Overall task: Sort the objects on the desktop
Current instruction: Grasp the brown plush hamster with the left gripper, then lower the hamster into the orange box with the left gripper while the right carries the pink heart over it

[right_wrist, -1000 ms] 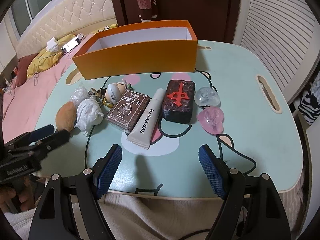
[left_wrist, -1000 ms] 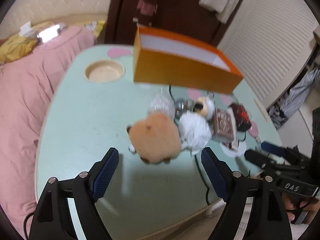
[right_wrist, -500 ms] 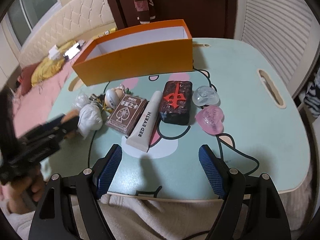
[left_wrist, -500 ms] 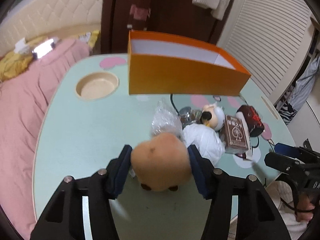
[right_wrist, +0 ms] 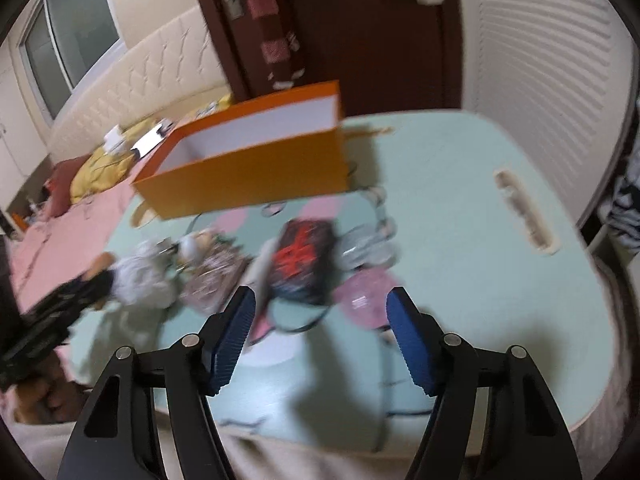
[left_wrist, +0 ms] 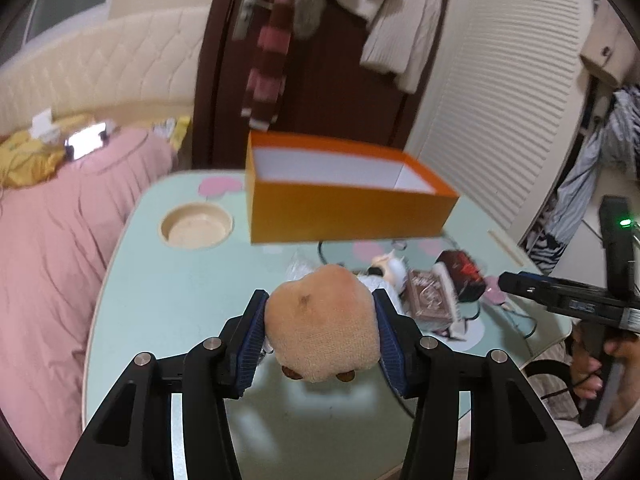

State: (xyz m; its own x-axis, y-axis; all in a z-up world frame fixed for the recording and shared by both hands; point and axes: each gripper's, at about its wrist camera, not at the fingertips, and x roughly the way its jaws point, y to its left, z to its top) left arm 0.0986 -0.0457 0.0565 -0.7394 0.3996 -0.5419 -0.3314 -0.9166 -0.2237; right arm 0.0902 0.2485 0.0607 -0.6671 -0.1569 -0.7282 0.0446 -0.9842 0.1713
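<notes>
The left gripper [left_wrist: 320, 338] is clamped on a tan plush toy [left_wrist: 323, 322], its blue pads [left_wrist: 253, 334] pressing both flanks, held above the mint-green table [left_wrist: 180, 280]. The right gripper [right_wrist: 320, 340] hangs with its jaws spread wide and empty over blurred clutter — a black block with a red mark [right_wrist: 302, 260] and a pink heart-shaped piece [right_wrist: 366, 294]. Beyond stands an open orange box [left_wrist: 344, 196].

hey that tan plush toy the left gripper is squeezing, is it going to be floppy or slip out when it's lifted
The plush toy probably squashes rather than flops: it bulges between the left gripper pads. Its fuzzy fabric against the ribbed blue pads should resist slipping. It looks light and unbreakable, so a drop into the orange box seems harmless.
</notes>
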